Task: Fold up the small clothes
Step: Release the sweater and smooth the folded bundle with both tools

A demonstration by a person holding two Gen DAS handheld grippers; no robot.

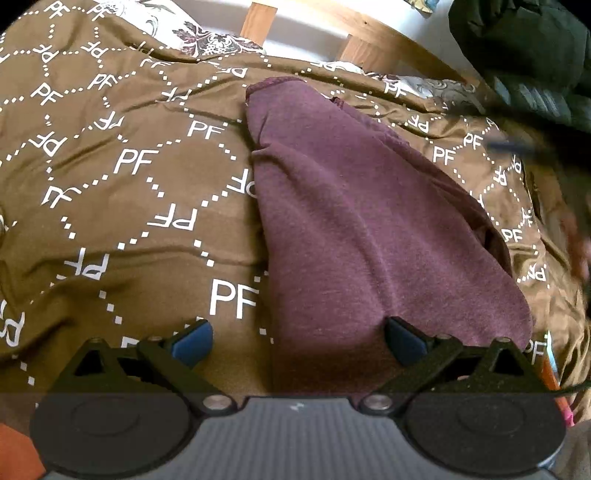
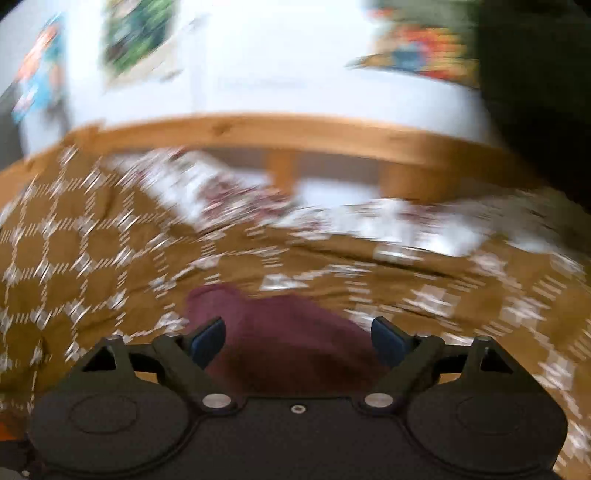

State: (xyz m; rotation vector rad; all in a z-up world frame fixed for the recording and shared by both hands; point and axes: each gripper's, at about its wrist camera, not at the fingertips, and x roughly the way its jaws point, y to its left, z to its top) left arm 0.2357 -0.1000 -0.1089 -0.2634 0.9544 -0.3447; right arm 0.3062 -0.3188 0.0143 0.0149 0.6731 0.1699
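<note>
1. Maroon knit garment (image 1: 369, 229) lies folded on the brown bedspread (image 1: 129, 206); bedspread has white "PF" letters and dotted diamond lines
2. Garment is the landmark: long folded shape, narrow hemmed end pointing toward the wooden bed frame (image 1: 369, 40), wide end nearest the left gripper (image 1: 299, 341)
3. Left gripper jaws spread wide, nothing pinched; blue pads (image 1: 192, 341) visible on both fingers
4. One left finger sits over the garment's near edge, the other over bare bedspread just beside the garment; cannot tell if either touches the cloth
5. Right gripper (image 2: 297, 339) jaws spread wide too, nothing between the pads; garment (image 2: 280, 332) shows beyond and below the fingers, apart from them
6. Right wrist view is heavily motion-blurred; bedspread pattern (image 2: 74, 258) smeared into streaks
7. Beyond the garment: white floral pillow (image 1: 207, 37) against the bed frame (image 2: 295, 129), white wall behind
8. Blurred colourful pictures (image 2: 136, 33) on the wall above the frame, details unreadable
9. Dark puffy jacket (image 1: 524, 48) piled beyond the garment's far right side, at the bed's edge
10. Orange object (image 1: 550, 376) partly visible right of the garment's near end, beside the left gripper; too cut off to identify
</note>
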